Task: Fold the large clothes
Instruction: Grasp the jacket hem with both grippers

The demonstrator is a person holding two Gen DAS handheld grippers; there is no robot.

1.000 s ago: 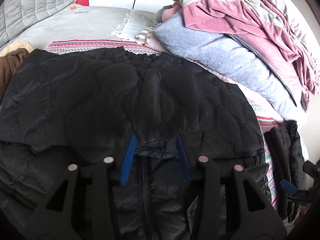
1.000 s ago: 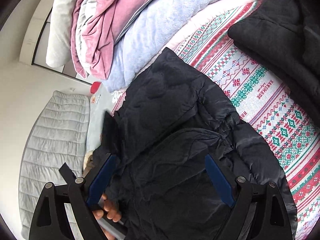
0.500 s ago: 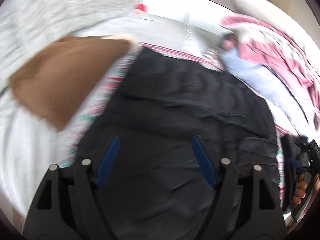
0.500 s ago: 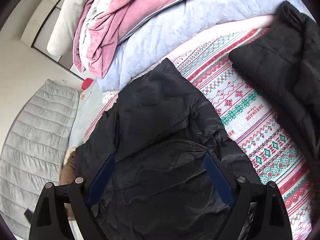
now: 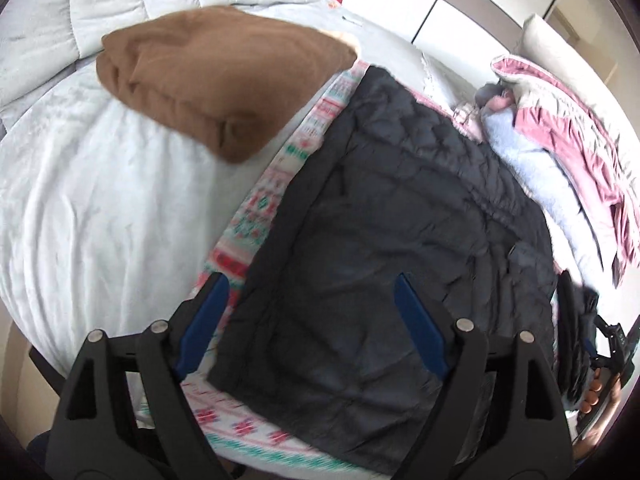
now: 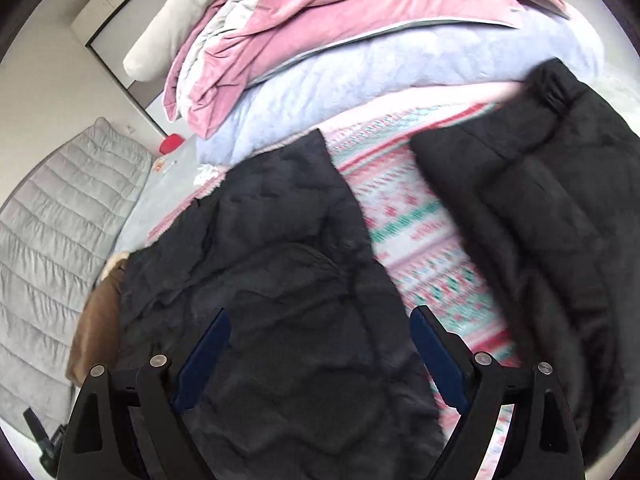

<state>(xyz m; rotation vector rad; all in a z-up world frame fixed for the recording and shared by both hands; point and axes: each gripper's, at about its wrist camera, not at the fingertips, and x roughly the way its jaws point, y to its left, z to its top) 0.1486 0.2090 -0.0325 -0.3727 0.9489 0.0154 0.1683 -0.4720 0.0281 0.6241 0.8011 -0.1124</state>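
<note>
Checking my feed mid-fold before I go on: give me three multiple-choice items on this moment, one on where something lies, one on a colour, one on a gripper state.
1. Where does the brown folded garment lie relative to the black quilted jacket in the left wrist view?
A. To its upper left, on the white bedding
B. On top of it
C. Under the pink blanket

2. What colour are the pads on the left gripper?
A. Red
B. Blue
C. Green

3. How does the right gripper stand?
A. Shut on the jacket
B. Shut on nothing
C. Open above the jacket, holding nothing

Answers: 1 A, the brown garment sits apart on the white bedding; 2 B, both pads show blue; 3 C, its jaws stand wide apart with the fabric loose below.
</note>
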